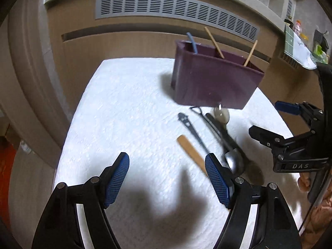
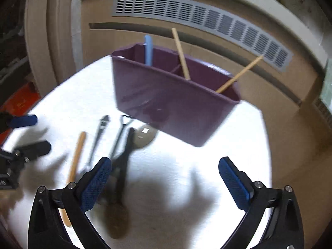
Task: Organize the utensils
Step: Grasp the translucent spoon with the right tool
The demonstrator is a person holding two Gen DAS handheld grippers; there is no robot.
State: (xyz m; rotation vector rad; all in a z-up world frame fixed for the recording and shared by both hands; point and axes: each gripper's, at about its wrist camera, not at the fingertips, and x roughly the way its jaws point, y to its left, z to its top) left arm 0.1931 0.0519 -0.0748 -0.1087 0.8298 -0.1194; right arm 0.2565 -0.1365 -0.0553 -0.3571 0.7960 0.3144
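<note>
Left wrist view: left gripper (image 1: 167,178) fingers spread wide, empty; loose utensils (image 1: 209,137) lie just ahead-right. Right gripper (image 2: 165,183) fingers gape wide, empty, purple caddy (image 2: 174,95) beyond.

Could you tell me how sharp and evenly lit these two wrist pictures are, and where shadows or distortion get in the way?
Left wrist view: fairly sharp; the white textured tabletop is brightly lit, the open left gripper throws a dark shadow, and the grey vent grille bows with fisheye curvature. Right wrist view: blurrier, smearing the purple plastic utensil caddy; the tabletop glares under the open right gripper.
</note>
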